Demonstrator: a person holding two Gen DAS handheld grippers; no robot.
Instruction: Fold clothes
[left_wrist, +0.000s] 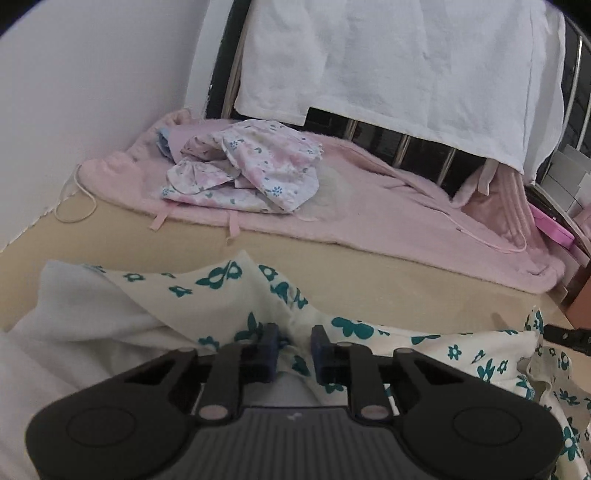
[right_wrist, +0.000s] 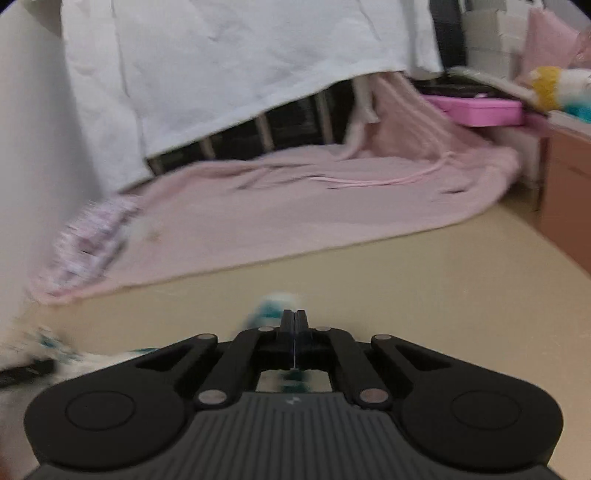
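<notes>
A cream garment with teal flowers (left_wrist: 369, 328) lies rumpled across the near part of the beige bed surface (left_wrist: 184, 243). In the left wrist view my left gripper (left_wrist: 295, 343) stands over it, and a raised fold of the fabric runs up between the fingers, which pinch it. A white cloth (left_wrist: 74, 314) lies against the garment's left side. In the blurred right wrist view my right gripper (right_wrist: 294, 317) has its fingers pressed together, with a bit of the teal-flowered garment (right_wrist: 275, 304) sticking out past the tips. More of that fabric trails off to the left.
A pink blanket (left_wrist: 388, 206) covers the far part of the bed, with a pile of pink floral clothes (left_wrist: 243, 166) on it. A white towel (left_wrist: 406, 74) hangs over the metal headboard. A wall stands at the left; a pink box (right_wrist: 480, 109) and a brown cabinet (right_wrist: 569, 192) stand at the right.
</notes>
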